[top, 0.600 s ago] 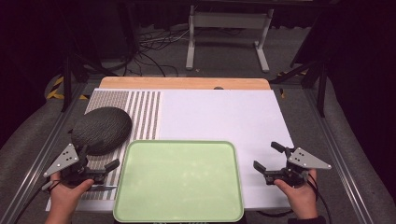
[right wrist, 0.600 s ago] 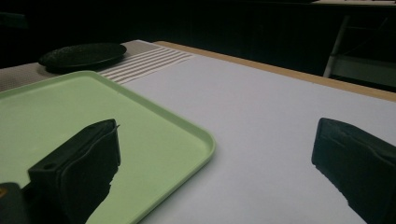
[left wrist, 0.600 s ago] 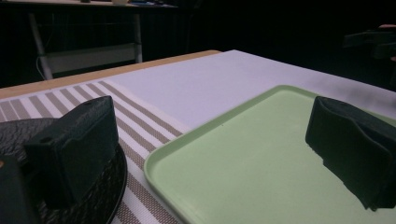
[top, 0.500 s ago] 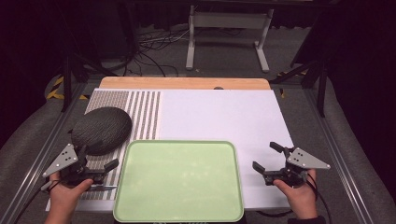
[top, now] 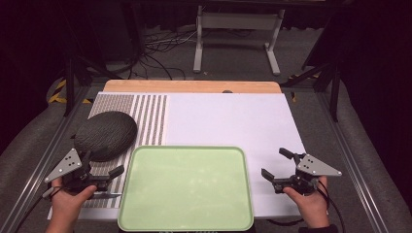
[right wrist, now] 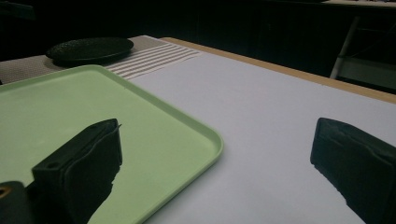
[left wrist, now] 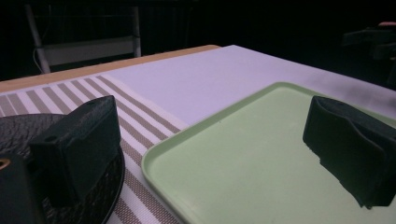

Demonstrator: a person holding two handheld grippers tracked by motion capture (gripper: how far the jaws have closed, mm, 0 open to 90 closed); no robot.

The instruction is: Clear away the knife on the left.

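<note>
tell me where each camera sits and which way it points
High view: above the person's side, looking forward and down on the green tray, dark oval mat, both hands, left tongs and right tongs.
Left gripper view: rides the left tongs, low, looking across the tray; its two black jaws stand apart.
Right gripper view: rides the right tongs, low, toward the tray and mat; jaws apart.
All three share the tray and mat.
</note>
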